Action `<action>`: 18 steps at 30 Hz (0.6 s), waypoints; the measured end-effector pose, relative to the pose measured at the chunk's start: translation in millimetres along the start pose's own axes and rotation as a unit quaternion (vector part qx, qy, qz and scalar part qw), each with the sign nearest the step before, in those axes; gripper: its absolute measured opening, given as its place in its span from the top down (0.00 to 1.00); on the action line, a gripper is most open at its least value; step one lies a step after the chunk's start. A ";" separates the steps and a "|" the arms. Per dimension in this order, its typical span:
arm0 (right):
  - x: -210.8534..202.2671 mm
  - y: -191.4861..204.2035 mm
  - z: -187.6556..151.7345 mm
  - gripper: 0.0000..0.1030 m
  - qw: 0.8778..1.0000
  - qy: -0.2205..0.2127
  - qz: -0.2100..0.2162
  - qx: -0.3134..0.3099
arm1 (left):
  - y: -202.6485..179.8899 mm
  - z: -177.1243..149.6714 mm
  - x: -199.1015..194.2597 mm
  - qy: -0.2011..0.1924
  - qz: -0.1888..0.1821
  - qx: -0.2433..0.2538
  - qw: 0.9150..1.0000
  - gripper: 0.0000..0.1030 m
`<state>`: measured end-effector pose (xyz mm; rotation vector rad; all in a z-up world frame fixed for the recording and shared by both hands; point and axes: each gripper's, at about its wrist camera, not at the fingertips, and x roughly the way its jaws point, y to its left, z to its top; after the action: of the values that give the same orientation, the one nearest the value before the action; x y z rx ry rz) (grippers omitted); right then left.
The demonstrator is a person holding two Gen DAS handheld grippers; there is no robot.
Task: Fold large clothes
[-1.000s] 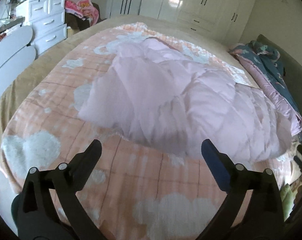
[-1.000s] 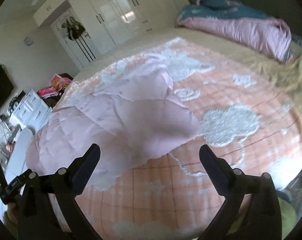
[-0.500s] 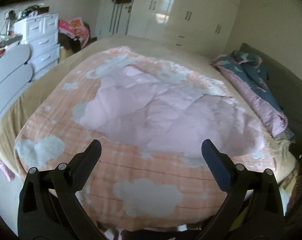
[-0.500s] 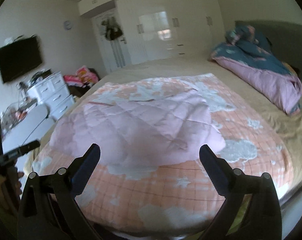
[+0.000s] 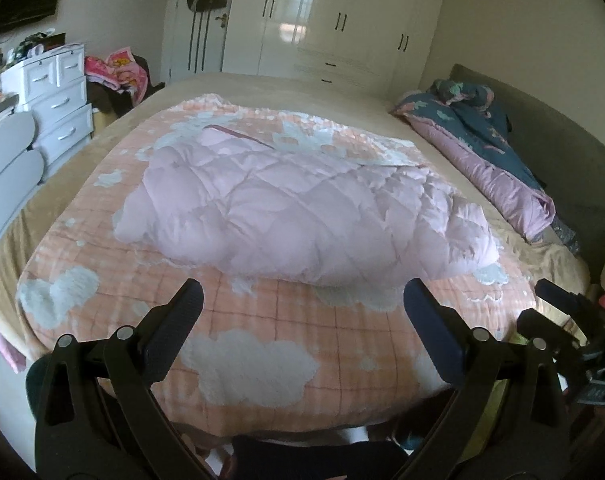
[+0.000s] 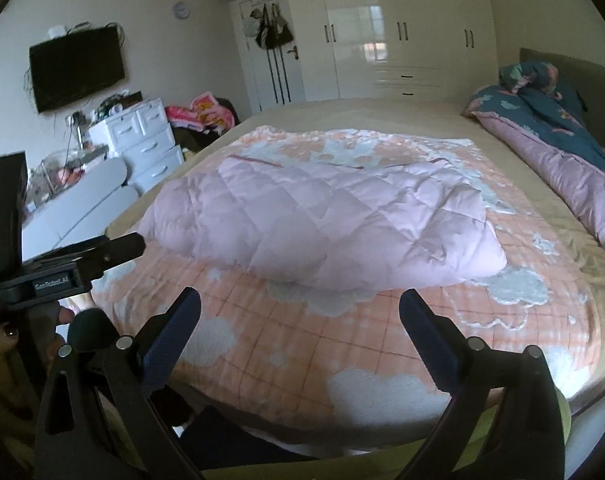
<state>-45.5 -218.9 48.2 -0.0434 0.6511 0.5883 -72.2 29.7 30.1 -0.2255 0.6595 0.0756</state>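
Left gripper: black scissor-style arms showing silver rivets, dark blue padded fingers. Right gripper: matching build. White "GenRobot.AI" lettering showing at frame left, right-wrist view.

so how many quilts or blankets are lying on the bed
3: the pink quilted garment in the middle, the peach cloud blanket spread under it, and the blue and pink quilt bunched along the right side. More may be hidden beneath.

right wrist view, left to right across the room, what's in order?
Wall TV → white drawer unit → pink quilted comforter → blue and pink duvet by the headboard.
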 end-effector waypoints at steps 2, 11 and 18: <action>0.2 3.1 -0.2 0.04 1.000 0.000 -0.003 -0.003 | -2.5 -2.2 2.0 0.005 0.002 0.002 1.000 0.09; 4.2 3.4 -1.3 0.04 1.000 0.006 -0.003 0.000 | -0.4 -2.6 4.3 0.010 0.008 -0.001 1.000 0.09; 5.6 2.5 -0.9 0.04 1.000 0.007 -0.003 0.002 | -0.1 -2.1 2.7 0.007 0.010 -0.002 1.000 0.09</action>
<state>-43.7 -214.2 44.6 -0.0462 0.6652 0.5824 -71.3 29.1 26.8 -0.2235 0.6756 0.0936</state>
